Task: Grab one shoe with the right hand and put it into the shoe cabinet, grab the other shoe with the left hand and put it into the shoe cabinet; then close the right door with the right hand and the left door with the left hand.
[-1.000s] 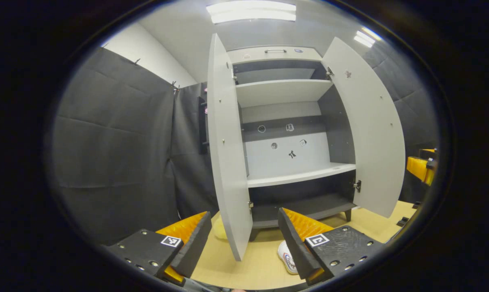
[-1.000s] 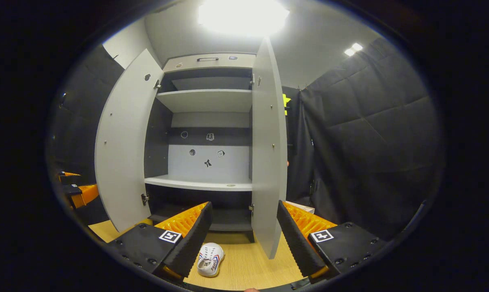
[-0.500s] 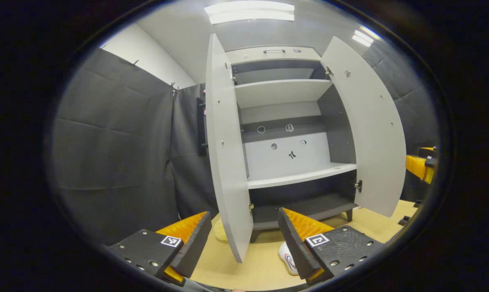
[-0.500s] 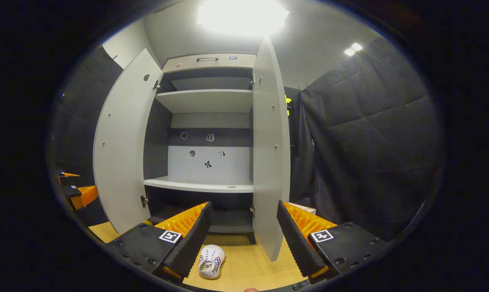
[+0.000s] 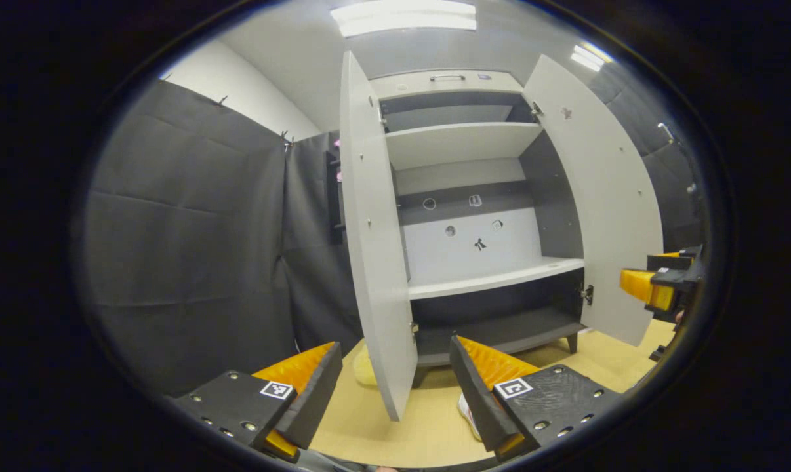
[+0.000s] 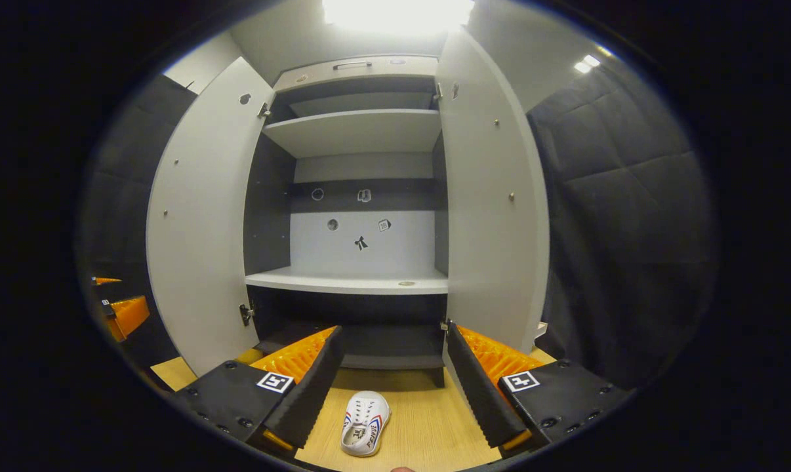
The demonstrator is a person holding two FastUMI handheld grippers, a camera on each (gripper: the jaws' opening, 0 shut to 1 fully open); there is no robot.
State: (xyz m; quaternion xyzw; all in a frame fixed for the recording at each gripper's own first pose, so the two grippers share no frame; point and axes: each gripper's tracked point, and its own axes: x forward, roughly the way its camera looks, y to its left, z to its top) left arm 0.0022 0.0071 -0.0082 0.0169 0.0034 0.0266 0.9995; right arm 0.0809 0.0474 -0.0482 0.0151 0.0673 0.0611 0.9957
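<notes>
The shoe cabinet [image 5: 474, 196] [image 6: 363, 196] stands with both doors swung wide and its shelves bare. A white shoe [image 6: 365, 423] with red and blue trim lies on the wooden floor in front of it, in the right gripper view just below and between my right gripper [image 6: 390, 387], which is open. In the left gripper view the shoe [image 5: 466, 412] peeks out beside the right finger of my left gripper [image 5: 395, 387], also open. The left door [image 5: 376, 249] hangs straight ahead of the left gripper. My right gripper [image 5: 658, 288] shows at the far right of the left gripper view.
Black padded cloth [image 5: 185, 249] [image 6: 625, 229] walls the booth on both sides. A pale yellowish object [image 5: 363, 367] lies on the floor behind the left door. The floor [image 6: 422, 426] is light wood. My left gripper [image 6: 123, 314] shows at the left edge of the right gripper view.
The right gripper has shifted left and closer to the cabinet, so the shoe now lies centred between its fingers. The left gripper has barely moved.
</notes>
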